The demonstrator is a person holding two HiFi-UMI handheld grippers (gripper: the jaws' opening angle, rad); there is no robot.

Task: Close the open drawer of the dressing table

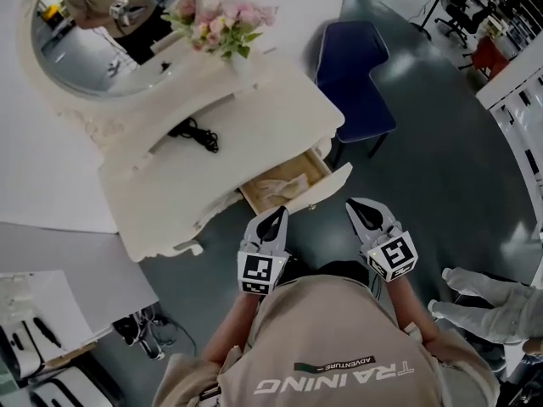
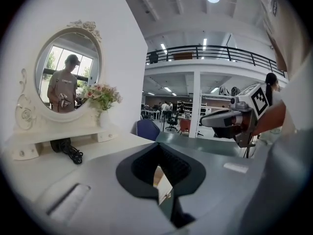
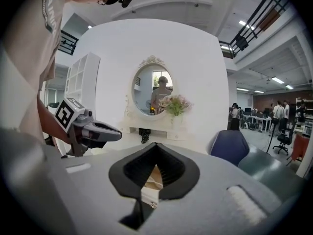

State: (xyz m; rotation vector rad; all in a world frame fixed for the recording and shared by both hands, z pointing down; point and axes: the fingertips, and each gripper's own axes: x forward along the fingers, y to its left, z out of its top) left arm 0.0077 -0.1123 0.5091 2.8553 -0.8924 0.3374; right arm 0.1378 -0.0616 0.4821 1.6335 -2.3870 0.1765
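Note:
The white dressing table (image 1: 212,155) stands ahead of me, its right drawer (image 1: 284,186) pulled out. The drawer has a wooden inside with something pale lying in it, and a white front panel (image 1: 329,183). My left gripper (image 1: 278,216) hovers just in front of the drawer's near left corner, jaws together and holding nothing. My right gripper (image 1: 356,204) hangs to the right of the drawer front, also shut and empty. In the left gripper view the drawer (image 2: 160,176) shows past the shut left gripper (image 2: 157,192). The right gripper view shows the drawer (image 3: 154,176) beyond the right gripper (image 3: 146,194).
An oval mirror (image 1: 102,41), pink flowers (image 1: 222,25) and a black cable (image 1: 197,134) are on the table. A blue chair (image 1: 355,79) stands to its right. Another person's gloved hands (image 1: 488,303) are at the right edge. Clutter lies on the floor at the lower left (image 1: 51,346).

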